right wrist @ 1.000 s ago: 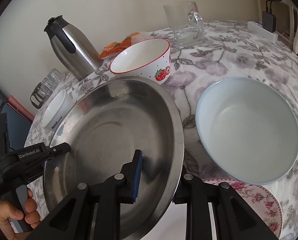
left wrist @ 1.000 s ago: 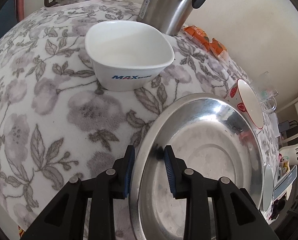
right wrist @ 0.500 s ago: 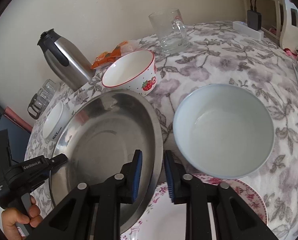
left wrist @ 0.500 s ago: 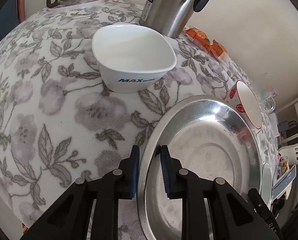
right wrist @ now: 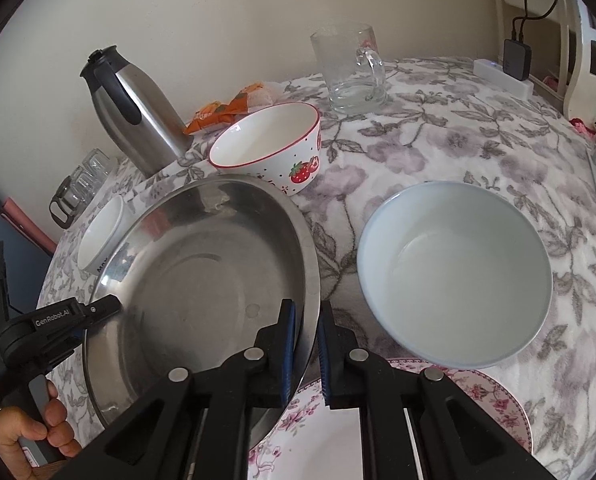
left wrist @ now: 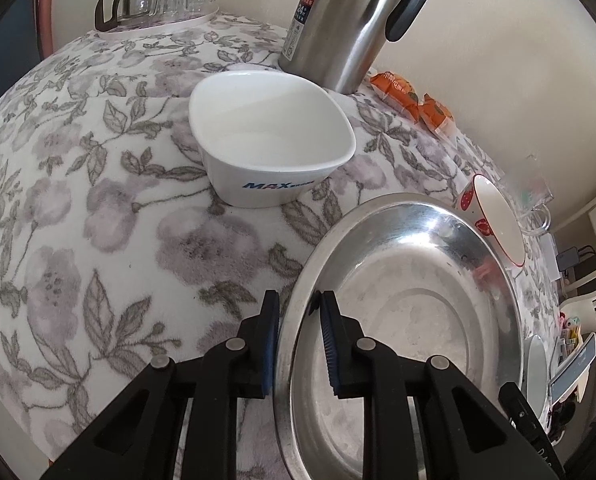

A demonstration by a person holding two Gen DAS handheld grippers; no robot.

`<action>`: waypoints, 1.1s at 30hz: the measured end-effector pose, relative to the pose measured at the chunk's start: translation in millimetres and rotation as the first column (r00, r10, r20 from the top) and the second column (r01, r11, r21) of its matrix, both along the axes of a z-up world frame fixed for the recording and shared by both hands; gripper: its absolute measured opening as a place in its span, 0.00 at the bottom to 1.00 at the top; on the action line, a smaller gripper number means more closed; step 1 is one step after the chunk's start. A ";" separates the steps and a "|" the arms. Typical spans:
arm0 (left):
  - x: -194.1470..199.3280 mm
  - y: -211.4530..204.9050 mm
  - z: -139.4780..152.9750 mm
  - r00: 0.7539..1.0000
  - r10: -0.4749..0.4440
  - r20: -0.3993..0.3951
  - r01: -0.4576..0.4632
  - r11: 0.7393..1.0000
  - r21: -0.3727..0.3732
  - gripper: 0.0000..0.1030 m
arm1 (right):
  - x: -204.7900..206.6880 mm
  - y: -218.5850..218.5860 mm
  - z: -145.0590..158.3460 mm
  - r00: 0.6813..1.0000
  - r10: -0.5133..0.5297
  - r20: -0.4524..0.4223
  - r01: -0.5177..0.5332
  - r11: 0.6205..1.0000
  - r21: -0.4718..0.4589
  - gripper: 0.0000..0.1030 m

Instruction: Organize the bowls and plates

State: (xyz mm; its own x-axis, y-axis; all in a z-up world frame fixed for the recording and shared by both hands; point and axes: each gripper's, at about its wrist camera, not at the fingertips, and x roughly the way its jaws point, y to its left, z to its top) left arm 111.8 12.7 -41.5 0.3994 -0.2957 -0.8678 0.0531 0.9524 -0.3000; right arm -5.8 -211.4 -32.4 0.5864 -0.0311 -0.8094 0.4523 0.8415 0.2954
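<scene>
Pinched at opposite rims by both grippers — left (left wrist: 298, 320), right (right wrist: 305, 332), jaws narrow — the steel plate (right wrist: 202, 264) sits on the cloth; slipping on thin metal is risked if lifted unevenly.

Floral plate (right wrist: 493, 396) at six o'clock in the right wrist view: mostly covered by the right gripper (right wrist: 306, 344) and the pale bowl (right wrist: 453, 276), cut by the bottom edge. Steel dish (left wrist: 409, 320): near rim lost behind the gripper bodies in both views. Square white bowl (right wrist: 100, 240) at nine o'clock: half hidden by the dish. Clutter (left wrist: 573, 344) at four o'clock in the left wrist view: too small to identify.
</scene>
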 end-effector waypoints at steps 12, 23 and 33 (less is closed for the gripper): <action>1.8 -2.2 1.0 0.999 -0.011 -0.044 0.012 1.000 0.013 0.23 | -2.0 0.4 2.2 1.000 0.008 -0.022 -0.007 1.000 0.002 0.14; -6.3 4.6 31.4 1.000 -0.001 0.010 0.000 0.999 0.053 0.58 | -8.5 1.2 21.1 1.000 -0.008 0.010 0.008 1.000 -0.018 0.24; -19.8 -4.2 37.8 0.999 -0.029 0.017 0.027 0.993 0.119 0.79 | -10.0 17.9 20.3 0.999 0.023 -0.022 -0.025 0.997 -0.074 0.66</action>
State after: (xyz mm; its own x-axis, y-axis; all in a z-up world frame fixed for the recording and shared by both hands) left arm 92.0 8.5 -3.7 0.4093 -0.2022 -0.8897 0.0850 0.9793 -0.1835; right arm -15.8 -193.5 -12.2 0.5708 -0.0774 -0.8175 0.4372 0.8714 0.2228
